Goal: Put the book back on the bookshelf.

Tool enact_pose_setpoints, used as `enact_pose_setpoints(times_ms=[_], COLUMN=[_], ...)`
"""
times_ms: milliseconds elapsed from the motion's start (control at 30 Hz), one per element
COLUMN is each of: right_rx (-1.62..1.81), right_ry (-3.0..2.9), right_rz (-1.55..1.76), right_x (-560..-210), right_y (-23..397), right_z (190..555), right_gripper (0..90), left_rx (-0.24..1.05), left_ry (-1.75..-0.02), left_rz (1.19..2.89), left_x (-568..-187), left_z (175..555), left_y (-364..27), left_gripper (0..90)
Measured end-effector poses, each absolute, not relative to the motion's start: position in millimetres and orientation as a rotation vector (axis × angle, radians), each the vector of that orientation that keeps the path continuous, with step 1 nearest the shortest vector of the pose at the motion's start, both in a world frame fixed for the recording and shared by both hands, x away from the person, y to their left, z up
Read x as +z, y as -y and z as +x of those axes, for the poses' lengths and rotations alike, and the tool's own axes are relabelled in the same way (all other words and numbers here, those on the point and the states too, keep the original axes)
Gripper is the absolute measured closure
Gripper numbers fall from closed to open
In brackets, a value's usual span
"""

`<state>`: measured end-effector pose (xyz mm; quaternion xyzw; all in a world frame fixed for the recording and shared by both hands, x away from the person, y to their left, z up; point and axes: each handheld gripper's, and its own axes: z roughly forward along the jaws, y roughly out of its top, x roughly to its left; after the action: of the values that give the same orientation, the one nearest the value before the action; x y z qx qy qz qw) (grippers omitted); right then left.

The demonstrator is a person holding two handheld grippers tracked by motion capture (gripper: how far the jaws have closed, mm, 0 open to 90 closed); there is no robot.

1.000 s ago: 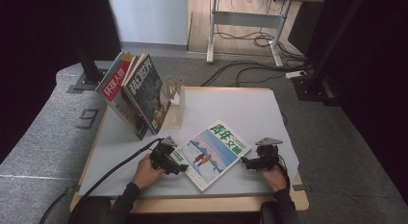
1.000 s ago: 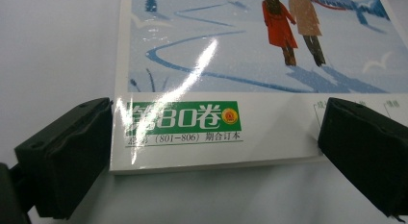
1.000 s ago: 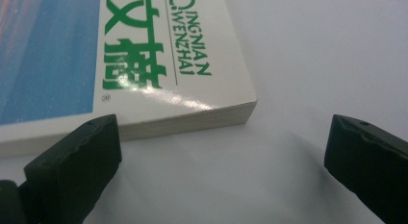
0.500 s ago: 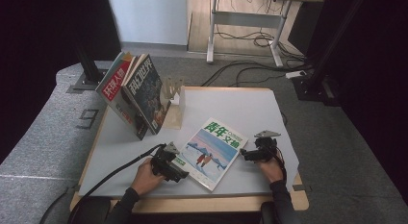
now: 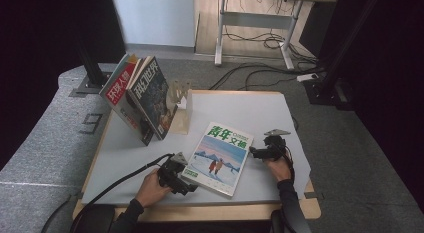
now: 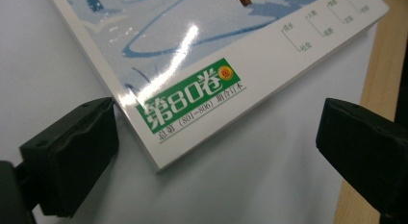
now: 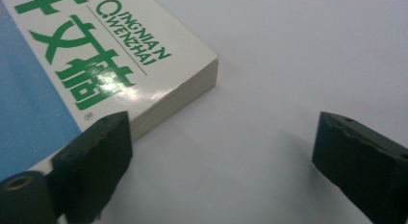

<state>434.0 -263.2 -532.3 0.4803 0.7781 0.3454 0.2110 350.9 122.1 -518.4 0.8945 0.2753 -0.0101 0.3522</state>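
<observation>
Left tool (image 5: 186, 174): jaws wide, nothing between the pads; it sits at the near corner of the magazine (image 5: 219, 158), one pad just beside the spine edge.
Right tool (image 5: 256, 152): its jaws have just been closing a little but stand wide, gripping nothing; the magazine's far right corner lies just ahead of its left pad (image 7: 91, 161).
Magazine: flat on the worktop (image 5: 260, 113) between the two tools, cover up, touching neither pad as far as I can tell.
Step in hand: by my judgement, squaring up or lifting the magazine from two opposite corners.
Doing it well: bring each pad onto the edge of the page block, not over the glossy cover, which looks slippery; move both tools together so the magazine does not pivot; keep the near corner off the worktop's front edge.
Holder (image 5: 181, 111): beyond the left tool, a pale rack at the worktop's far left.
Its contents: two magazines (image 5: 137, 95) leaning against it, tilted, covers facing forward; there seems to be room for a third.
</observation>
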Motion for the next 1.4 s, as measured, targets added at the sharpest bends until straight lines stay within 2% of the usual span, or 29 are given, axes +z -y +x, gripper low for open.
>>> enact_pose_setpoints(times_ms=[200, 300, 400, 867, 1000, 1400], right_rx=[1.046, 1.072, 1.094, 1.119, 1.16, 1.176], right_ry=[-2.168, -2.203, -2.231, -2.329, -2.336, -2.33], right_rz=[1.327, 1.319, 1.312, 1.267, 1.3, 1.303], right_x=[-522.9, -520.6, -520.5, -529.8, -533.0, -534.4], right_y=[261.9, 256.8, 251.0, 220.6, 221.1, 218.4], right_z=[424.4, 418.8, 414.3, 408.5, 410.4, 411.4], right_gripper=[4.1, 0.4, 0.0, 0.0, 0.0, 0.0], left_rx=[0.022, 0.012, 0.008, -0.01, 0.067, 0.018], left_ry=[-0.761, -0.792, -0.793, -0.664, -0.614, -0.671], left_rz=[2.241, 2.223, 2.219, 2.311, 2.35, 2.337], left_x=[-515.1, -516.2, -518.5, -523.4, -526.0, -521.7], left_z=[366.6, 375.2, 379.6, 374.5, 366.4, 374.8], left_y=[-128.5, -131.6, -131.9, -117.6, -112.1, -112.9], left_gripper=[6.3, 10.6, 10.7, 4.5, 1.0, 0.0])
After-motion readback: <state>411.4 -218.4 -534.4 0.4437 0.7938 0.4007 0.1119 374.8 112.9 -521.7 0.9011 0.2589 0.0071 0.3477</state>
